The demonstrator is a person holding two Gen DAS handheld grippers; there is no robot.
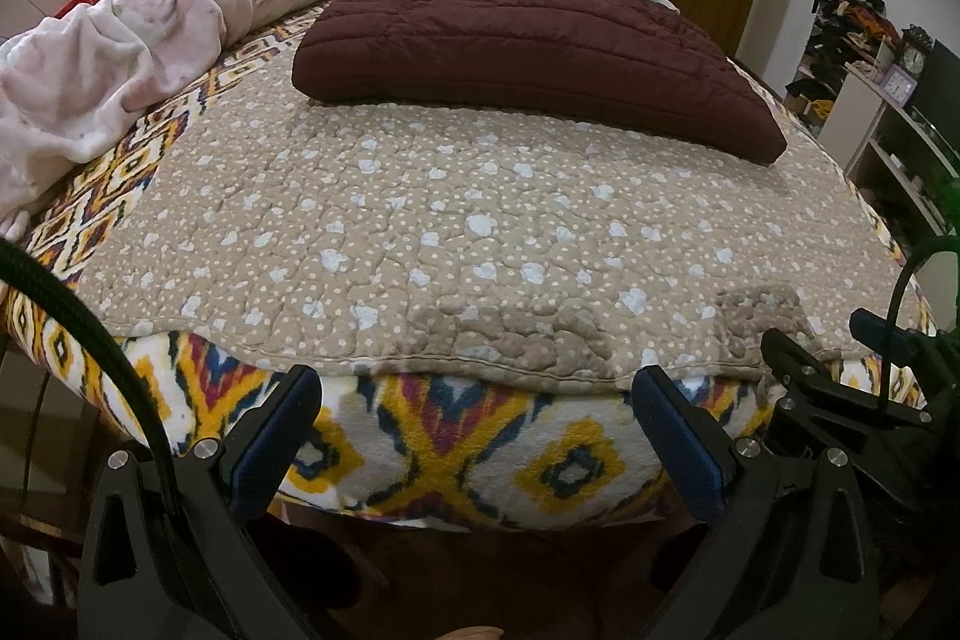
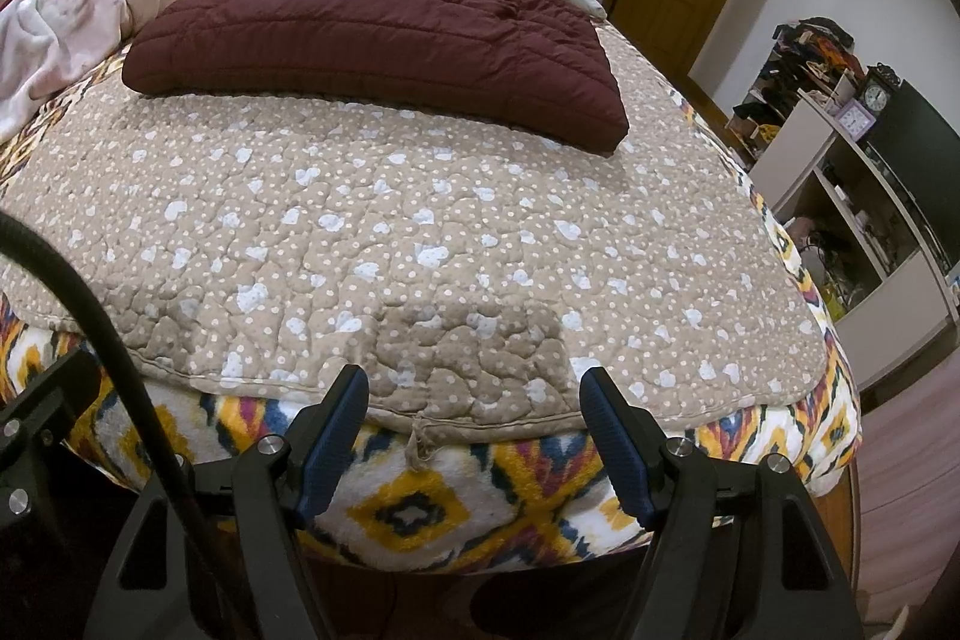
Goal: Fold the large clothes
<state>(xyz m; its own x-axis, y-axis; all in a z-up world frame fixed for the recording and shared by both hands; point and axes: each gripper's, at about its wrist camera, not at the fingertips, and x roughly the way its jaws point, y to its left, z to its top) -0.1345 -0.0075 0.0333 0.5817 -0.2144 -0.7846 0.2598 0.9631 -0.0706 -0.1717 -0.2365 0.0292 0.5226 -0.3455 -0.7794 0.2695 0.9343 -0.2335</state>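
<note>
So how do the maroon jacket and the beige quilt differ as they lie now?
The maroon jacket is plain dark and already folded into a thick pad; the beige quilt is dotted with pale blue patches and spread flat. The jacket covers only the far part, lying on the quilt, which spans most of the bed. Both are quilted.

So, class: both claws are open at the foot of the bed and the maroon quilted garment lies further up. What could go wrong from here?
1. The maroon garment lies far from the right claw; reaching may snag the dotted quilt instead.
2. A loose thread tab hangs at the quilt's edge and might catch.
3. The left claw could hit its neighbour.
</note>
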